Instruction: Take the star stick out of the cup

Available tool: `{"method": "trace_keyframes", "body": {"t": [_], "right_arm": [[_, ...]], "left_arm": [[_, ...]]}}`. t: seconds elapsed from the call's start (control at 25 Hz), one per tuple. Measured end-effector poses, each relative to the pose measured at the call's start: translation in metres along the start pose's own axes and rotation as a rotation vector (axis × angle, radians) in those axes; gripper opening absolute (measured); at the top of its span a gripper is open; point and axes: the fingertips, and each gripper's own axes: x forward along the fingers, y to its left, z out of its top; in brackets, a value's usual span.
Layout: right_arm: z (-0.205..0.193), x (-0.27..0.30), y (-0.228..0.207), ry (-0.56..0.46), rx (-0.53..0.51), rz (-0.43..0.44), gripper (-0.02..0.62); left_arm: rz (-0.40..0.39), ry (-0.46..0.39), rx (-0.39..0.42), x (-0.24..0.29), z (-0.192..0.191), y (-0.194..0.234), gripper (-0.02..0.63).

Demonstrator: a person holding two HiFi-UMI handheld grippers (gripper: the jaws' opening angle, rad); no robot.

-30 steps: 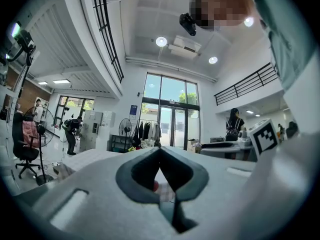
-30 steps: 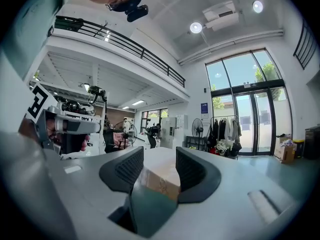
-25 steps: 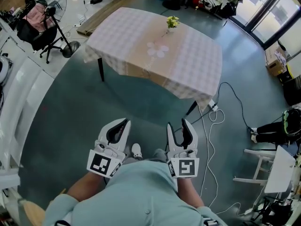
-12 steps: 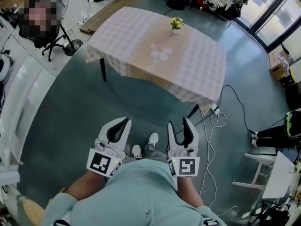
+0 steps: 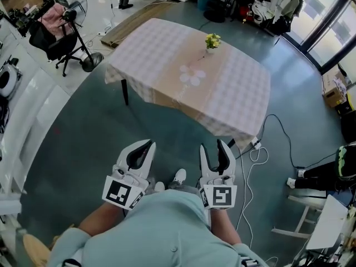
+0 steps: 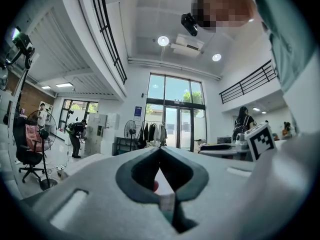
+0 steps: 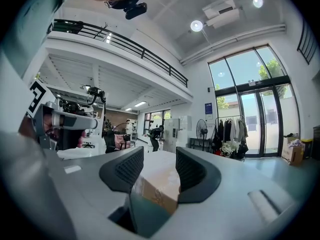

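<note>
Grey-green floor fills most of my head view, with one table (image 5: 233, 93) standing on it under a checked cloth that has a tan strip across the middle. On that strip I count one small cup (image 5: 211, 42) with something yellow in it. It is too small for me to pick out the star stick. One pale flower-shaped patch (image 5: 192, 75) lies near the cup, apart from it. Both sit well away from my two grippers, which hang over the floor close against the mint-green shirt (image 5: 167, 227).

My left gripper (image 5: 143, 145) has its fingertips pressed together. In its own view the two tips meet at one point with nothing held, leaving only an oval hollow lower down (image 6: 160, 151). My right gripper (image 5: 213, 147) has its jaws spread, and in its own view the gap (image 7: 160, 156) frames only the far table, with nothing between the pads.

Around the room I see one standing fan (image 5: 75, 13), one loaded office chair (image 5: 49, 35) and one white cable (image 5: 250, 149) trailing from the table's near corner.
</note>
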Motion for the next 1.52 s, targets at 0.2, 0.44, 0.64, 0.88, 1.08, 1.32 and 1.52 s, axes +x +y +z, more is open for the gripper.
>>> {"method": "trace_keyframes", "body": {"t": [0.2,0.44,0.64,0.88,1.08,1.32,1.52], "right_arm": [[0.005,0.021,-0.031,-0.013,-0.012,0.014,0.181],[0.004,0.041,-0.059,-0.021,-0.01,0.05,0.181],[-0.005,0.049,-0.075,-0.016,0.017,0.077,0.181],[-0.013,0.058,-0.087,-0.004,0.038,0.077,0.179],[-0.024,0.076,-0.094,0.006,0.041,0.059,0.181],[-0.02,0.094,-0.089,0.019,0.036,0.009,0.181],[-0.014,0.113,-0.085,0.032,0.031,-0.037,0.181]], "left_arm": [[0.01,-0.022,0.006,0.039,0.007,0.0,0.005],[0.04,-0.026,0.005,0.074,0.008,-0.007,0.005],[0.074,0.0,0.015,0.086,0.006,-0.014,0.005],[0.076,0.024,0.014,0.104,0.001,-0.013,0.005],[0.048,0.029,0.006,0.124,-0.006,-0.002,0.005],[-0.013,0.021,-0.002,0.144,-0.003,0.022,0.005],[-0.064,0.016,-0.013,0.162,0.003,0.047,0.005]]}}
